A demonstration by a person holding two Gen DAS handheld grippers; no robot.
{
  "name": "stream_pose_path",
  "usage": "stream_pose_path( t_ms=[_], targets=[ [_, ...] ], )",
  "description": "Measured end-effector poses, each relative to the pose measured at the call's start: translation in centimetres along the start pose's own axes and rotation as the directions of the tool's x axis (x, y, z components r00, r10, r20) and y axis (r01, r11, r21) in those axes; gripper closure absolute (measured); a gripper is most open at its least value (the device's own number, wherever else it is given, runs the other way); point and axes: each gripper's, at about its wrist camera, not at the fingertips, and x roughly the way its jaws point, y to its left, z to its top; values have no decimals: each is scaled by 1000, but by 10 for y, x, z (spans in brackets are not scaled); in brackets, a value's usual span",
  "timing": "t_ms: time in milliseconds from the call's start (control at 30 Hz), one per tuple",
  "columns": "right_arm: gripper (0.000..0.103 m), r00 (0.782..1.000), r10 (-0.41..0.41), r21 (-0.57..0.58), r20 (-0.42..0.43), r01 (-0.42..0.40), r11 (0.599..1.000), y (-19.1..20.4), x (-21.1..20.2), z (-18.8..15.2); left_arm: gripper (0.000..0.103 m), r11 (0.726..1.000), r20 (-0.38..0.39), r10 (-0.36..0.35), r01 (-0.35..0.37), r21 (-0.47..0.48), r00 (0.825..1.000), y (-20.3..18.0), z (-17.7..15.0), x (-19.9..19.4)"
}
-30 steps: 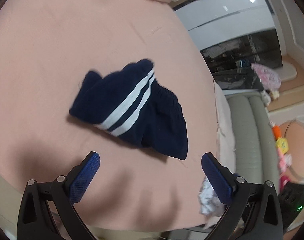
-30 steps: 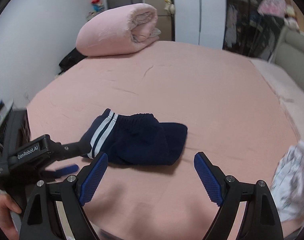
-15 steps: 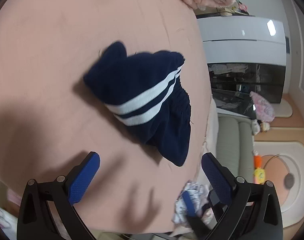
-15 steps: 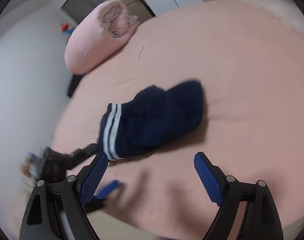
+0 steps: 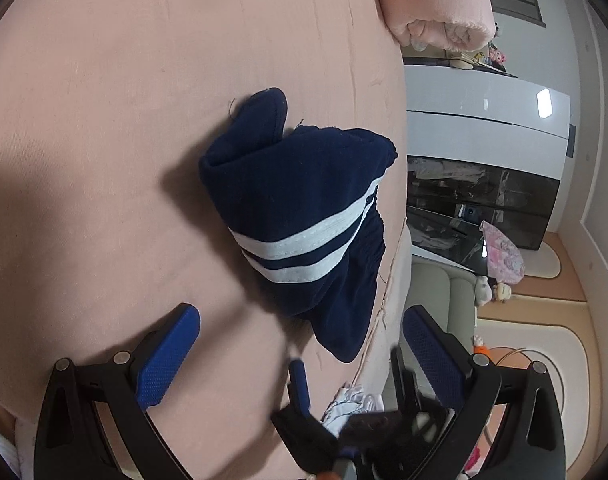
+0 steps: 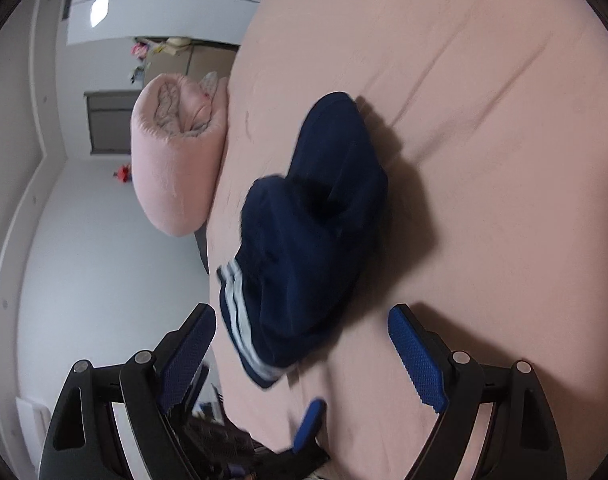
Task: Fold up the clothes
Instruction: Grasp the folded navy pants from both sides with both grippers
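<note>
Left wrist: both claws gape above folded navy shorts [image 5: 300,216].

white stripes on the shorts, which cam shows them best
The left wrist view: the two white stripes run broad and sharp across the navy shorts. The right wrist view shows them only as a narrow, blurred band along the shorts' edge.

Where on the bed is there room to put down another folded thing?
The pink bed sheet lies bare on the side of the navy shorts away from the room, up toward the rolled pink blanket. It is crowded near the bed's edge, where the white patterned cloth and the shorts' end lie.
</note>
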Motion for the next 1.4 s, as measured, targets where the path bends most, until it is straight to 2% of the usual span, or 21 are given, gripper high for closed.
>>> stream_pose_path(
  t_ms=[267,433,633,733,800,900,967,1067,1100,1133,1167,1200,1233,1333,1400],
  targets=[
    [15,995,99,62,14,-100,993,2,31,26,0,999,-3,-19,19,31,1000,-2,9,7],
    [15,996,93,97,8,-94,991,3,48,38,0,997,17,-17,15,77,1000,-9,18,12],
    [15,996,84,32,-14,-84,996,13,61,43,0,995,47,-19,15,97,999,-18,25,24],
    [15,997,83,36,-2,-83,996,10,61,41,0,996,54,-17,12,88,998,-19,27,27],
    [15,997,71,34,-15,-70,997,10,64,42,0,997,58,-14,10,83,998,-19,28,29],
    [19,997,-9,-12,-72,9,1000,17,74,45,0,997,64,-11,6,74,998,-20,30,32],
    [21,997,-35,-21,-71,33,999,19,77,46,0,998,68,-8,3,69,998,-20,31,34],
    [32,996,-54,-21,-65,53,998,16,78,46,0,998,73,-4,0,60,997,-21,33,36],
    [40,996,-63,-23,-64,62,998,15,78,45,0,998,75,-3,-2,57,997,-21,34,37],
    [52,995,-68,-17,-66,67,998,11,77,46,0,999,77,-1,-3,54,997,-21,34,38],
    [60,995,-73,-11,-67,73,997,7,75,47,0,999,79,0,-4,52,997,-22,35,39],
    [79,996,-54,23,-72,56,998,-4,74,48,0,998,82,-4,-1,60,997,-22,34,39],
    [93,997,-34,58,-76,38,998,-16,72,49,0,997,85,-4,-2,71,996,-23,33,39],
    [96,994,39,106,-102,-28,994,-32,71,55,0,995,99,7,-17,101,995,-26,29,40],
    [96,995,17,91,-97,-8,996,-29,73,55,0,991,105,27,-40,125,994,-28,27,42]
  ],
)
